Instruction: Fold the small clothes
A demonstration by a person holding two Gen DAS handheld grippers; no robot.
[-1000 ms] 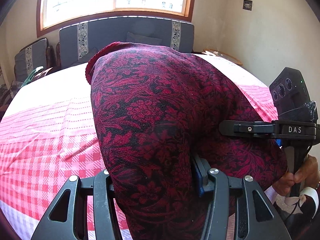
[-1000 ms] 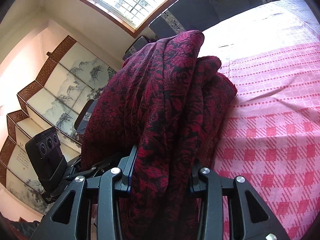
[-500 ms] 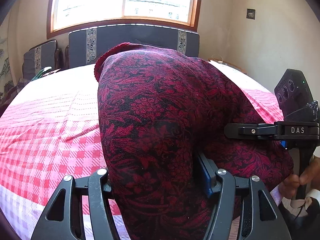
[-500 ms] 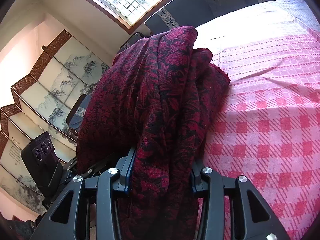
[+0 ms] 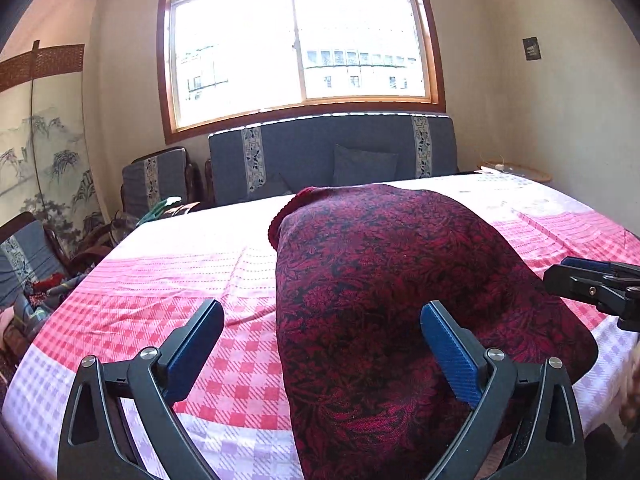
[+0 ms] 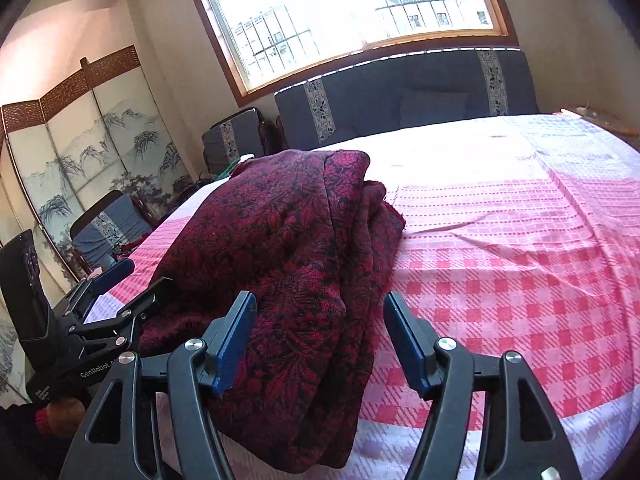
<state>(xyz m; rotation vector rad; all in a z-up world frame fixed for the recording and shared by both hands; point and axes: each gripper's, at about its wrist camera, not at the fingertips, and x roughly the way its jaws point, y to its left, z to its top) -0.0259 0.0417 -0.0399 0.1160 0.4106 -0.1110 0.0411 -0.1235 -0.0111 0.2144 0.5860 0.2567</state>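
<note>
One dark red patterned garment [image 5: 400, 288] lies folded in a thick bundle on the checked bed [image 5: 160, 292]. Both claws, left [image 5: 322, 338] and right [image 6: 318, 340], have just spread and released it; folding looks nearly done.

I see a dark red garment [image 5: 400, 280] with black floral pattern, bedsheet [image 5: 160, 280] in pink-and-white checks and dotted stripes, blue pads [image 6: 234, 344] on black gripper fingers, grey-blue sofa [image 5: 320, 152] with patterned white strips, folding screen [image 6: 100, 140] painted with grey landscape.
</note>
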